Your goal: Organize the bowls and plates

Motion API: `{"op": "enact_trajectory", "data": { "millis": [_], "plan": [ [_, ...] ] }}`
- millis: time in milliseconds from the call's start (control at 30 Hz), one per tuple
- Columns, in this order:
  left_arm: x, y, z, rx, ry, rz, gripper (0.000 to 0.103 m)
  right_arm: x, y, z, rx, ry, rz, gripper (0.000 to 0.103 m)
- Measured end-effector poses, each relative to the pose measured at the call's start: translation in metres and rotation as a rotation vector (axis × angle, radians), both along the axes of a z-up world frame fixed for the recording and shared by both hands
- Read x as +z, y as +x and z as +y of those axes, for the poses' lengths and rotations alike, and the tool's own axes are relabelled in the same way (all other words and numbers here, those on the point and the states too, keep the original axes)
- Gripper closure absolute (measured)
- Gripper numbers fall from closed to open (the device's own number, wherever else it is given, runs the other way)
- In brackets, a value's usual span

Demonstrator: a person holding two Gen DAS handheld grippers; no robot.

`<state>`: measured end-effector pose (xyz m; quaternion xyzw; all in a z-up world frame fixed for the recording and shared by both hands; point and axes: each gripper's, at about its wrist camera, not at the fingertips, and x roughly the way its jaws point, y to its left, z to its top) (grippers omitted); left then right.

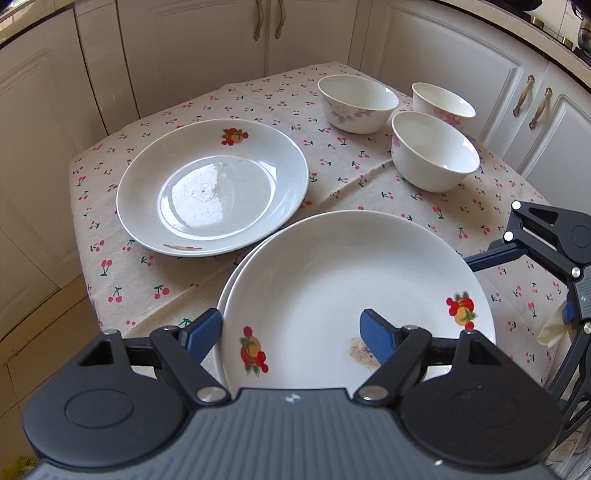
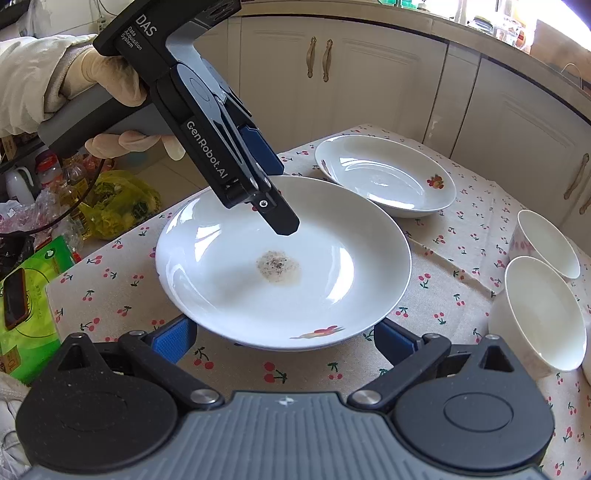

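- Table point(image 1: 122, 273), under a cloth printed with cherries; it bears all the crockery and stands before white cabinets point(image 1: 207, 33).
- Stained plate point(image 2: 332, 258), the landmark: white, with fruit decals on its rim and a brown speckled stain point(image 2: 277, 266) at its centre. The left wrist view shows a second rim point(image 1: 231, 291) just under its left edge, so it lies on another plate.
- Clean plate point(image 1: 212, 186), beyond the stained plate and just beside it; white, fruit decals on the rim, glossy, apart from the bowls.
- Three bowls point(image 1: 434, 151), white with pink flowers, grouped near one another beyond and to the right of the stained plate; all upright.
- Left gripper point(image 1: 291, 334), held by a gloved hand point(image 2: 110, 85), angled down over the stained plate. Its blue fingers point(image 1: 376, 339) stand wide apart: one outside the plate's left rim, the other over the inside near the stain. It holds nothing.
- Right gripper point(image 2: 284, 339), low at the near rim of the stained plate. Its blue fingers point(image 2: 173, 339) are spread wide to either side of that rim, below it, and hold nothing.
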<state>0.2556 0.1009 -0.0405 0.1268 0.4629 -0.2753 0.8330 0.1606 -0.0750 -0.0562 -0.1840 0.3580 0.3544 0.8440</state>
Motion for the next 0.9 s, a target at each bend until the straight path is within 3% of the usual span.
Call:
{"op": "enact_trajectory", "data": {
  "millis": [233,367,900],
  "plan": [
    [0.002,-0.004,0.005,0.025,-0.011,-0.012,0.021,0.007,-0.005,-0.005,-0.002,0.025,-0.018,0.000],
    [0.007,-0.012,0.009,0.044,-0.057,-0.021,0.020,0.013,-0.007,-0.012,-0.021,0.039,-0.030,0.000],
    [0.039,-0.044,0.013,0.132,-0.132,-0.174,0.006,0.039,-0.004,-0.035,-0.053,0.033,-0.132,0.000]
  ]
}}
